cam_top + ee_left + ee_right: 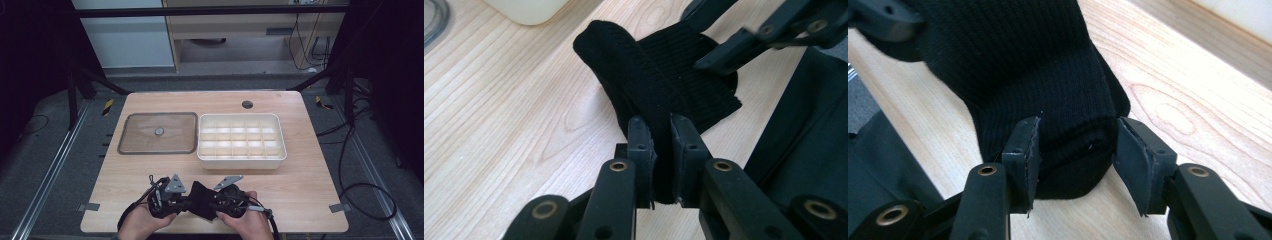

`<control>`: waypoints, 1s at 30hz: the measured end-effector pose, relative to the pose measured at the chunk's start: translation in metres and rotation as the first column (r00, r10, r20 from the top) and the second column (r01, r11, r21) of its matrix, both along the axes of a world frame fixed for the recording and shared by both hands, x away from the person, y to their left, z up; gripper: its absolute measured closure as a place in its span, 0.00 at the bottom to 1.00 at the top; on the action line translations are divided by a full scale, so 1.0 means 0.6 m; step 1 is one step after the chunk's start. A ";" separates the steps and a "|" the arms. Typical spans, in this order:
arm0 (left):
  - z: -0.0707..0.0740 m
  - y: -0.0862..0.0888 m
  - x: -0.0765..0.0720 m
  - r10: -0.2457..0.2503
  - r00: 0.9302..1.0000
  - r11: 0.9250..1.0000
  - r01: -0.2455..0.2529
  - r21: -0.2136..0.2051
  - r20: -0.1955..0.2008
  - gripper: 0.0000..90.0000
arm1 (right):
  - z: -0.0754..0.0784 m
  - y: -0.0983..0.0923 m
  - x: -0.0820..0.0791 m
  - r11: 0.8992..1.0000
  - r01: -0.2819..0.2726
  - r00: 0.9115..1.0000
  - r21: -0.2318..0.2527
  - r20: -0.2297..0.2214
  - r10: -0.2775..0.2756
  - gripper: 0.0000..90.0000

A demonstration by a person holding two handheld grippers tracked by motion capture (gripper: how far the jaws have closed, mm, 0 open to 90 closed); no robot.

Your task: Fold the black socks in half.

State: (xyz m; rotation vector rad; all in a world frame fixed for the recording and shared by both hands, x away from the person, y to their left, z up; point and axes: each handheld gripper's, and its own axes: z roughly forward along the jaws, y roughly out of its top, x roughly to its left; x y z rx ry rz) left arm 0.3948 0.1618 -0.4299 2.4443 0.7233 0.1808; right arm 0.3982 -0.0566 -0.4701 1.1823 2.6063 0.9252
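Note:
A black sock (202, 196) lies bunched near the table's front edge, between my two grippers. My left gripper (189, 202) comes in from the left. In the left gripper view its jaws (661, 135) are clamped tight on a fold of the sock (649, 75). My right gripper (213, 202) comes in from the right. Its jaws (1075, 145) stand partly closed on both sides of the ribbed cuff (1048, 75), which narrows between the pads. The right gripper's jaws (744, 47) also reach onto the sock in the left gripper view. A hand holds each gripper.
A white divided tray (241, 161) sits at mid-table right. A clear flat lid (131, 149) with a centre knob lies to its left. A round cable hole (247, 104) is near the far edge. The table's front edge (300, 231) runs just below the hands.

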 end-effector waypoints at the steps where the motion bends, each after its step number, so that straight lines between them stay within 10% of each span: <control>1: 0.000 0.002 0.000 0.002 1.000 1.000 -0.002 0.002 0.000 0.90 | 0.002 -0.002 -0.003 1.000 0.000 1.000 0.002 0.006 0.000 0.58; 11: 0.000 0.029 -0.006 0.036 0.999 0.999 -0.036 0.003 0.006 0.90 | -0.002 0.000 -0.020 1.000 0.011 1.000 -0.008 0.006 -0.011 0.58; 21: 0.006 0.052 -0.010 0.048 0.999 0.999 -0.048 -0.008 0.006 0.89 | -0.011 0.027 0.001 0.999 -0.043 0.999 -0.009 -0.009 0.043 0.83; 30: 0.016 0.031 -0.009 0.018 1.000 1.000 -0.018 -0.016 0.010 0.90 | -0.010 0.032 0.006 0.999 -0.050 0.999 0.004 -0.014 0.050 0.81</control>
